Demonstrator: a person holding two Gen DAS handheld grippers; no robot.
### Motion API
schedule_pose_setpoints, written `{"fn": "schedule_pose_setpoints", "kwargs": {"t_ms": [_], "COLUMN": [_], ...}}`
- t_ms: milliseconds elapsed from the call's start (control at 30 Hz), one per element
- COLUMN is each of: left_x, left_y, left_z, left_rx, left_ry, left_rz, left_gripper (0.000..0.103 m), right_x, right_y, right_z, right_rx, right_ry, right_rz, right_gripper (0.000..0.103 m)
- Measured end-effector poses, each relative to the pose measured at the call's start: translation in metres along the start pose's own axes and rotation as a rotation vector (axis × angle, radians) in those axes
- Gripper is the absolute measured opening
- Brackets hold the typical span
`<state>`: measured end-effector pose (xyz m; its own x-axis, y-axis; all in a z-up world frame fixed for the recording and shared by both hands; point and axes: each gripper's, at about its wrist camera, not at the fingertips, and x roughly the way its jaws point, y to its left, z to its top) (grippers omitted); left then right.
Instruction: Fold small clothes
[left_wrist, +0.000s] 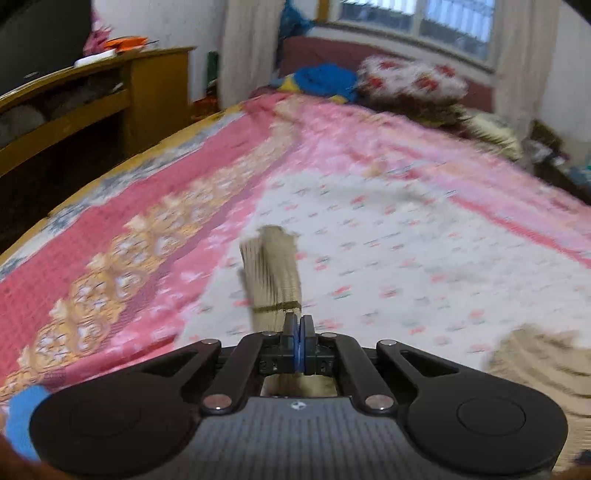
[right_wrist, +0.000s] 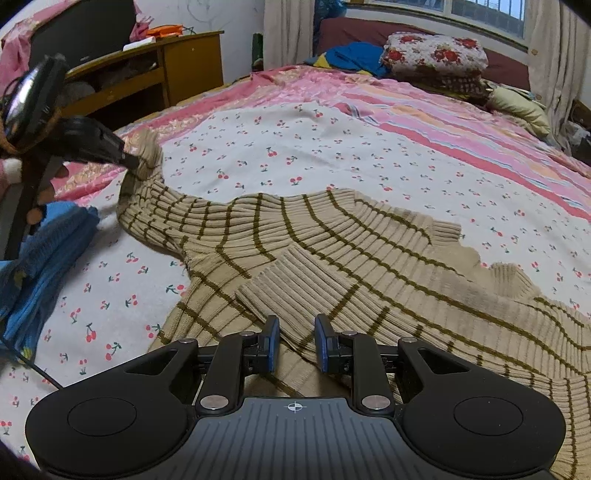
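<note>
The beige ribbed knit sweater with thin brown stripes (right_wrist: 332, 258) lies spread on the cherry-print white sheet (right_wrist: 295, 147) of the bed. Your left claw (left_wrist: 300, 325) is pressed together, pinching the sweater's sleeve cuff (right_wrist: 146, 155); carry it in over the sweater's body without dragging the shoulder. Your right claw (right_wrist: 297, 343) sits spread above the sweater's near edge, pinching nothing. The left view is blurred, and the sweater's hem runs out of sight.
</note>
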<state>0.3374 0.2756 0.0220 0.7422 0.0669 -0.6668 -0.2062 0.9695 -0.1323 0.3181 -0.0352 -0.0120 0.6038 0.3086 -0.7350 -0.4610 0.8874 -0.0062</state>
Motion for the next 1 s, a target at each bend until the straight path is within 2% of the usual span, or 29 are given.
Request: {"fn": "schedule_pose_setpoints", "kwargs": {"t_ms": [133, 233, 367, 467, 600, 700, 800, 1000], "left_x": [-0.032, -0.056, -0.084, -0.092, -0.092, -0.092, -0.100, -0.111], "left_y": [-0.040, -0.078, -0.133, -0.165, -0.189, -0.194, -0.191, -0.169], "left_z": [0.001, -0.007, -0.030, -0.055, -0.087, -0.104, -0.115, -0.115], "left_rx": [0.065, 0.132, 0.247, 0.329, 0.429, 0.444, 0.445, 0.420], "left_ry": [-0.038, -0.038, -0.009, 0.043, 0.114, 0.168, 0.167, 0.138], "left_rz": [-0.138, -0.255, -0.410, -0.479, -0.472, -0.466, -0.455, -0.421], "left_gripper": [0.009, 0.009, 0.009, 0.009, 0.009, 0.009, 0.009, 0.009], "right_x": [-0.012, -0.022, -0.033, -0.040, -0.046, -0.050, -0.054, -0.060], "right_y": [-0.007, -0.015, -0.027, -0.037, -0.051, -0.060, -0.066, -0.069], "right_z": [-0.002, -0.005, -0.011, -0.018, -0.030, -0.039, -0.046, -0.058], "right_rx": [0.024, 0.035, 0.047, 0.057, 0.070, 0.081, 0.097, 0.112], "right_ry": [-0.013, -0.023, -0.028, -0.023, -0.005, 0.003, 0.004, 0.013], "right_rz": [-0.001, -0.012, -0.035, -0.058, -0.086, -0.098, -0.098, -0.083], "right_gripper": [0.022, 0.022, 0.022, 0.022, 0.022, 0.022, 0.022, 0.022]}}
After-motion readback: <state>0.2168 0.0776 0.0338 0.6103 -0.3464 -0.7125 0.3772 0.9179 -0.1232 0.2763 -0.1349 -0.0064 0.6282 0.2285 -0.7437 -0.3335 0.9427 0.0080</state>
